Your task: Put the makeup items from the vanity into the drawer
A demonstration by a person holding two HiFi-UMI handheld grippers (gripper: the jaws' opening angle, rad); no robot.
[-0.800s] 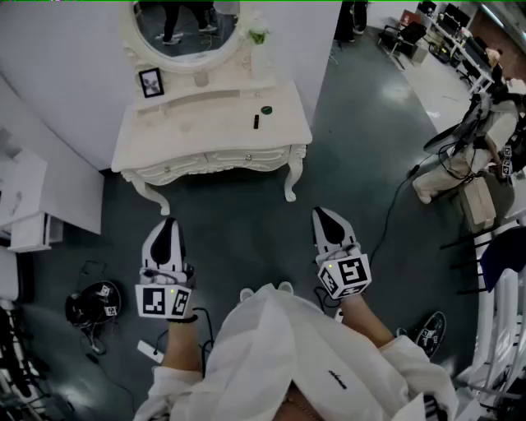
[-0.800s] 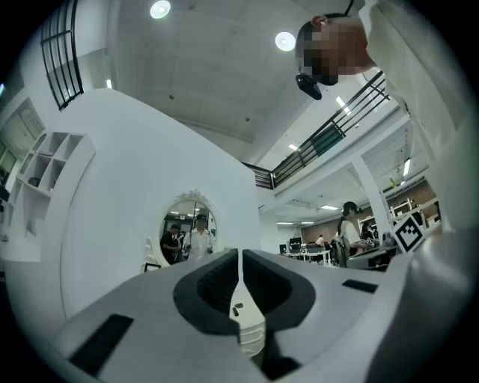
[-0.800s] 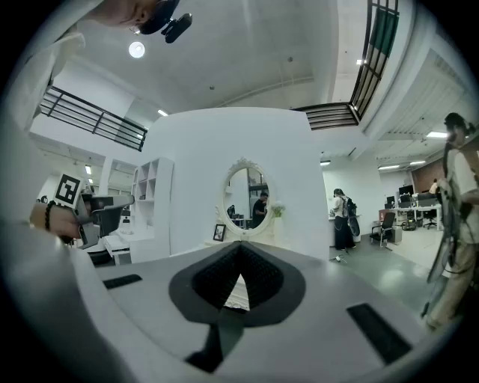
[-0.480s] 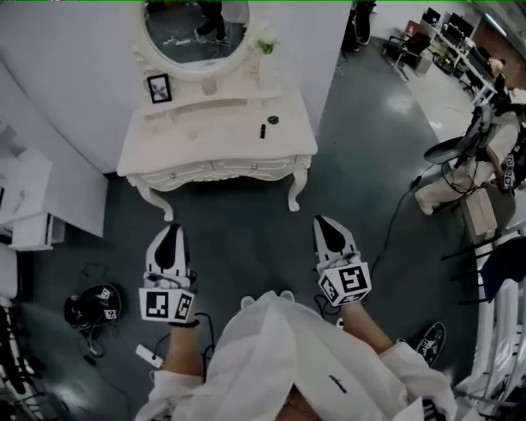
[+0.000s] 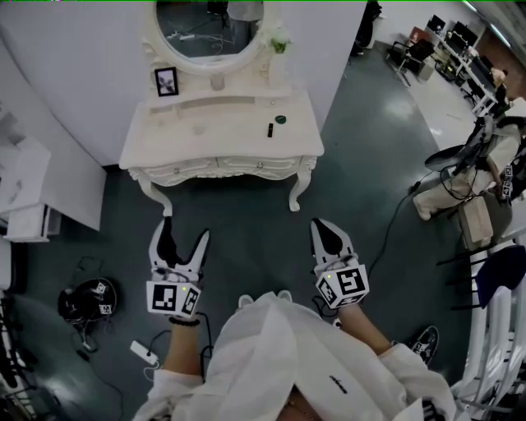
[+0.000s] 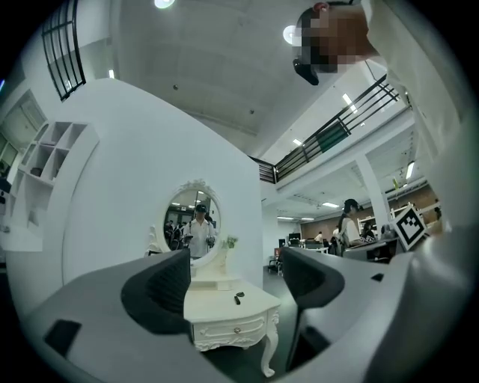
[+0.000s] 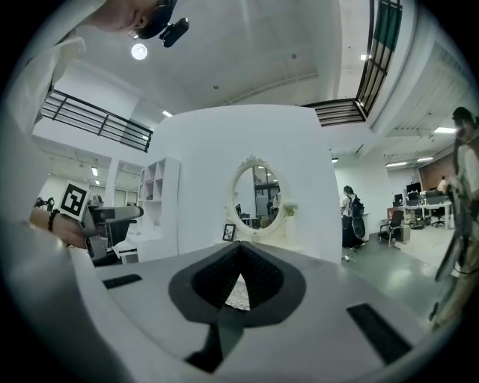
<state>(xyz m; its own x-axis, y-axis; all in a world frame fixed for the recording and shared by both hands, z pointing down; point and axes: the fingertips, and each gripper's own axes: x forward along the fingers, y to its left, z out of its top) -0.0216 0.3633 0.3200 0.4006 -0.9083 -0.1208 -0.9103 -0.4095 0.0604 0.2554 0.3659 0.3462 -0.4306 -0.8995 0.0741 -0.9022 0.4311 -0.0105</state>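
Note:
The white vanity (image 5: 189, 140) stands ahead against the wall, its two front drawers (image 5: 220, 167) closed. On its top right lie a black stick-shaped makeup item (image 5: 269, 129) and a dark green round compact (image 5: 281, 119). My left gripper (image 5: 182, 235) hangs over the floor short of the vanity, jaws spread wide with nothing between them. In the left gripper view the left gripper (image 6: 236, 280) frames the vanity (image 6: 224, 308) and the black stick (image 6: 238, 299) far off. My right gripper (image 5: 325, 227) is shut and empty. The right gripper (image 7: 239, 260) points level toward the oval mirror (image 7: 256, 194).
An oval mirror (image 5: 209, 25), a small picture frame (image 5: 166, 80), a cup (image 5: 216, 82) and a small plant (image 5: 279, 44) sit at the vanity's back. A black headset (image 5: 86, 300) and a white power strip (image 5: 144, 353) lie on the floor at left. Chairs and gear (image 5: 485, 164) crowd the right.
The left gripper's jaws have opened wide; they were together in both earlier frames. The vanity has drifted slightly lower and to the right in the head view. The right gripper stays shut.

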